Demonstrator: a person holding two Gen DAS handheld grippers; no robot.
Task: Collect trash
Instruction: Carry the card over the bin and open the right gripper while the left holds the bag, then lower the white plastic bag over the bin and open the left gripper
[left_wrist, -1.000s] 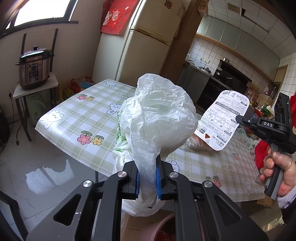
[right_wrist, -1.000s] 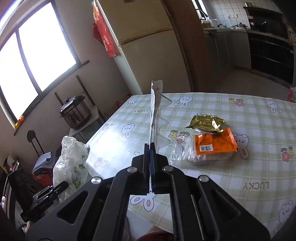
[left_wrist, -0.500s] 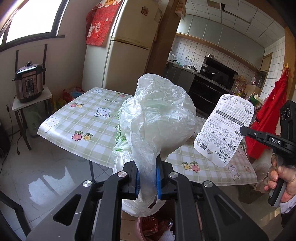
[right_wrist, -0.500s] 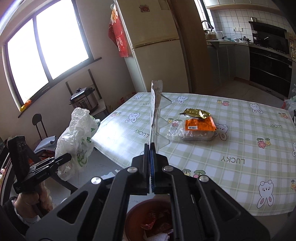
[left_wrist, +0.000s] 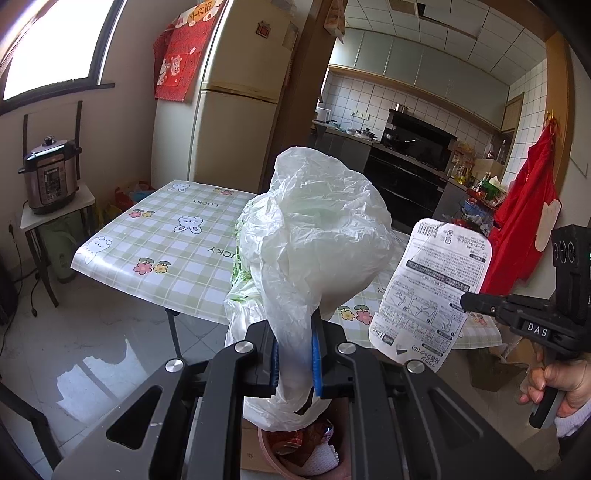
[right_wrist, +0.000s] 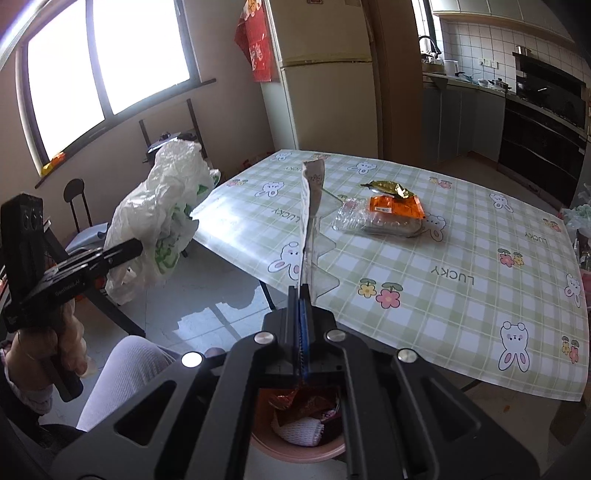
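two grippers, two bits of trash, and both are hanging right over the round pink plastic bin (right_wrist: 295, 448) on the floor, which i'd guess is the whole point of the pose. the left gripper (left_wrist: 294, 360) has its blue pads pinched together on the neck of a crumpled white plastic bag with green print (left_wrist: 317, 236), so the bag balloons up above the jaws instead of drooping. the right gripper (right_wrist: 302, 314) is squeezed fully together on the bottom edge of a flat white printed packaging card with a clear plastic blister (right_wrist: 312, 221), held edge-on and upright.

my read: grabbing the bag by its neck keeps the loose film bunched, and the thin card really only offers an edge to pinch. both look ready to be let go into the bin near the table's near edge.

view differences: the left cam shows the card's printed face (left_wrist: 436, 291) with barcode and diagrams, plus the hand (left_wrist: 565, 380) on the right handle. the right cam only gets that card as a sliver, but it shows what's left on the green checked bunny tablecloth table (right_wrist: 461, 295): a clear tray with an orange label (right_wrist: 384, 218) and a crinkled gold foil wrapper (right_wrist: 388, 188) touching it at the far side. the bag blocks those in the left view. the bin's contents, red wrappers and white foam netting, show clearer from the right cam too.
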